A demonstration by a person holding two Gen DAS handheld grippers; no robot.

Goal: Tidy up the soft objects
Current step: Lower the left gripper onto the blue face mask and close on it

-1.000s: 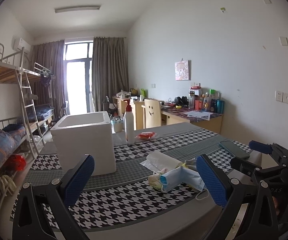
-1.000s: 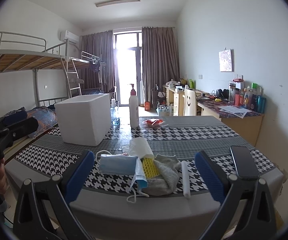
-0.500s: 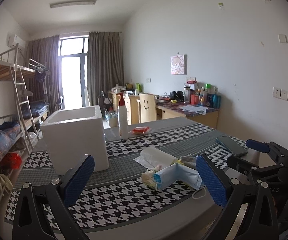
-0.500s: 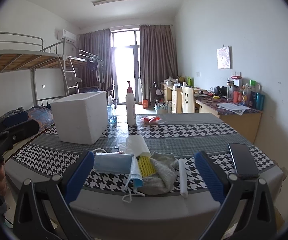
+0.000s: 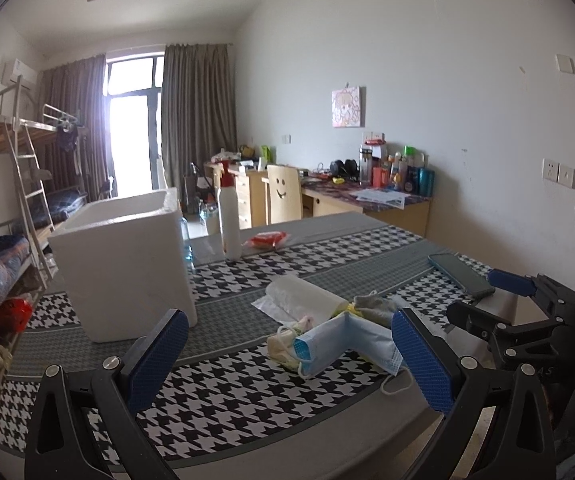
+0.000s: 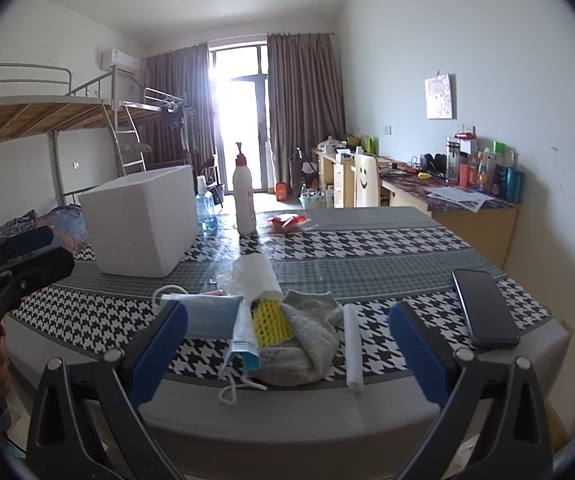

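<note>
A pile of soft things lies near the table's front edge: a blue face mask point(image 5: 347, 340) point(image 6: 211, 314), a grey sock point(image 6: 307, 344) point(image 5: 371, 304), a yellow foam net point(image 6: 271, 320), a white plastic roll point(image 5: 303, 296) point(image 6: 255, 276) and a thin white foam stick point(image 6: 353, 348). A white foam box point(image 5: 127, 264) point(image 6: 143, 224) stands open-topped at the left. My left gripper point(image 5: 287, 356) is open and empty, short of the pile. My right gripper point(image 6: 287, 352) is open and empty, just in front of the pile.
A black phone point(image 6: 485, 308) point(image 5: 461, 276) lies at the table's right edge. A white pump bottle point(image 5: 229, 220) point(image 6: 243, 198) and a red packet point(image 5: 267, 239) point(image 6: 287, 222) stand farther back. The table point(image 6: 367, 256) has a houndstooth cloth. A bunk bed point(image 6: 47, 120) is at the left.
Both grippers have moved slightly closer to the pile and tilted; the left view shifted right. Both stay open and empty. Nothing on the table moved.
</note>
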